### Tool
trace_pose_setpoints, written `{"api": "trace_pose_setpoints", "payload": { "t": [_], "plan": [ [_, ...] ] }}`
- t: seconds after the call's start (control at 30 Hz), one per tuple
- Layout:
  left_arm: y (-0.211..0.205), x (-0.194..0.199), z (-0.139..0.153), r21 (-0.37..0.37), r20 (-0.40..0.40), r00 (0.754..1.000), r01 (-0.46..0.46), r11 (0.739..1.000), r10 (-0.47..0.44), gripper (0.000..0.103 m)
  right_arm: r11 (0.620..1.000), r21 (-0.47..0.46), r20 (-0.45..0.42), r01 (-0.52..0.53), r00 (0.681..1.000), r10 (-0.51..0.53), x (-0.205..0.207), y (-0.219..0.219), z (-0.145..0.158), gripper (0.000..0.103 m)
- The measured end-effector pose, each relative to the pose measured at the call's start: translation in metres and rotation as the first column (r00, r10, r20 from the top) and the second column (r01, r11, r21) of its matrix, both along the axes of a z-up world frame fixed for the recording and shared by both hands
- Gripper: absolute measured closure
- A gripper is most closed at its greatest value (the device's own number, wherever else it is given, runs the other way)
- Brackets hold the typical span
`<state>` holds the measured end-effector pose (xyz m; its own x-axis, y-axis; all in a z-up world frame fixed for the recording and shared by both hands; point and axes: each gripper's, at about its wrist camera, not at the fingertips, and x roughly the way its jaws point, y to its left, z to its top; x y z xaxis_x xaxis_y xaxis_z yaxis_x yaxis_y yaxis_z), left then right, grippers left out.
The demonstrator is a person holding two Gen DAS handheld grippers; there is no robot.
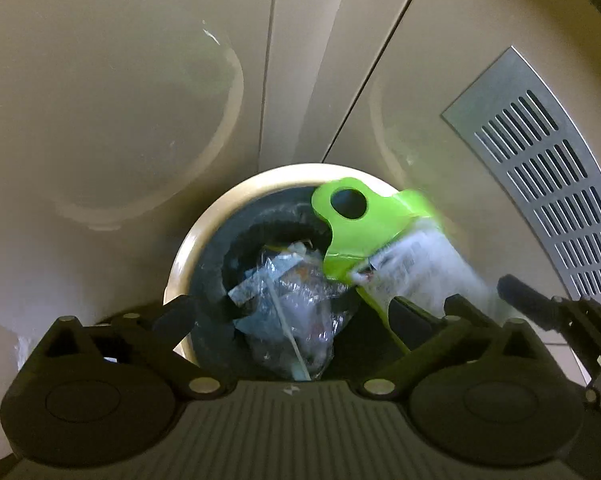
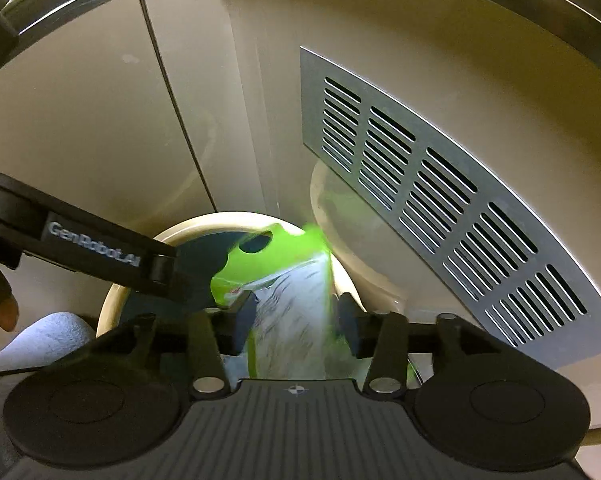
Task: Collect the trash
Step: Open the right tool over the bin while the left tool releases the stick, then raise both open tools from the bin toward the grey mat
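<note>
Both gripper pairs gape: left gripper (image 1: pixel 320 308) empty, right gripper (image 2: pixel 296 320) loosely straddling one green package (image 2: pixel 288 320).

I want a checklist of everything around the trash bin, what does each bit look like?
Surface: beige floor tiles.
Job's things: round cream-rimmed trash bin with a dark liner; blurred green-and-white plastic package over its opening, lying between the right gripper fingers.
Clutter: crinkled clear plastic wrappers inside the bin.
Grippers: left gripper wide open, empty, above the bin; right gripper part open, pads apparently off the package.
Cables: thin dark cable at lower left.
Surroundings: slotted grey metal vent panel on a beige wall.
</note>
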<state>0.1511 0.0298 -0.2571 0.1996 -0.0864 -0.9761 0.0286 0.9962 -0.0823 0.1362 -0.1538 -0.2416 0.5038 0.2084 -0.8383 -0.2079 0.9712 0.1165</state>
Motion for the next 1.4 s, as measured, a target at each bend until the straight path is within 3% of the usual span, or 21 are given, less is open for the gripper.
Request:
{"api": "trace_pose_setpoints", "payload": {
  "t": [0.3, 0.5, 0.6, 0.73, 0.83, 0.9, 0.97, 1.13, 1.27, 1.4],
  "plan": [
    [0.014, -0.036, 0.028, 0.022, 0.026, 0.999, 0.021, 1.0, -0.021, 0.0, 0.999, 0.043, 0.005, -0.012, 1.0, 0.012, -0.018, -0.012, 0.017, 0.041],
    [0.033, -0.084, 0.072, 0.014, 0.118, 0.993, -0.006, 1.0, 0.004, 0.0, 0.997, 0.083, 0.065, 0.001, 0.998, -0.007, -0.037, -0.025, 0.037, 0.036],
    [0.042, -0.108, 0.096, -0.015, 0.165, 0.986, -0.019, 1.0, 0.022, 0.0, 0.998, 0.057, 0.097, 0.013, 0.995, -0.018, -0.026, -0.023, 0.028, 0.031],
    [0.055, -0.137, 0.146, -0.043, 0.264, 0.964, -0.017, 0.999, 0.027, 0.0, 0.993, 0.094, -0.017, 0.07, 0.998, -0.068, 0.007, -0.026, -0.008, 0.03],
    [0.063, -0.158, 0.18, -0.067, 0.333, 0.942, -0.018, 0.998, 0.039, 0.0, 0.981, 0.171, -0.171, 0.085, 0.984, -0.056, 0.019, -0.029, -0.036, 0.03],
    [0.067, -0.168, 0.197, -0.085, 0.366, 0.93, -0.01, 0.996, 0.041, 0.0, 0.954, 0.282, -0.283, 0.102, 0.959, -0.019, 0.016, -0.029, -0.048, 0.03],
    [0.066, -0.175, 0.205, -0.092, 0.386, 0.922, -0.002, 0.996, 0.038, 0.0, 0.911, 0.406, -0.339, 0.077, 0.938, 0.072, 0.006, -0.028, -0.051, 0.03],
    [0.053, -0.174, 0.21, -0.06, 0.406, 0.914, 0.027, 0.998, 0.0, 0.0, 0.937, 0.343, -0.21, 0.069, 0.978, 0.005, -0.021, -0.049, -0.013, 0.03],
    [0.042, -0.177, 0.213, -0.067, 0.407, 0.913, 0.054, 0.996, -0.023, 0.0, 0.928, 0.369, -0.118, 0.047, 0.993, -0.003, -0.041, -0.078, 0.042, 0.029],
    [0.035, -0.179, 0.212, -0.08, 0.429, 0.903, 0.074, 0.994, -0.032, 0.0, 0.937, 0.347, 0.007, -0.028, 1.0, 0.027, -0.067, -0.101, 0.103, 0.018]
  ]
}}
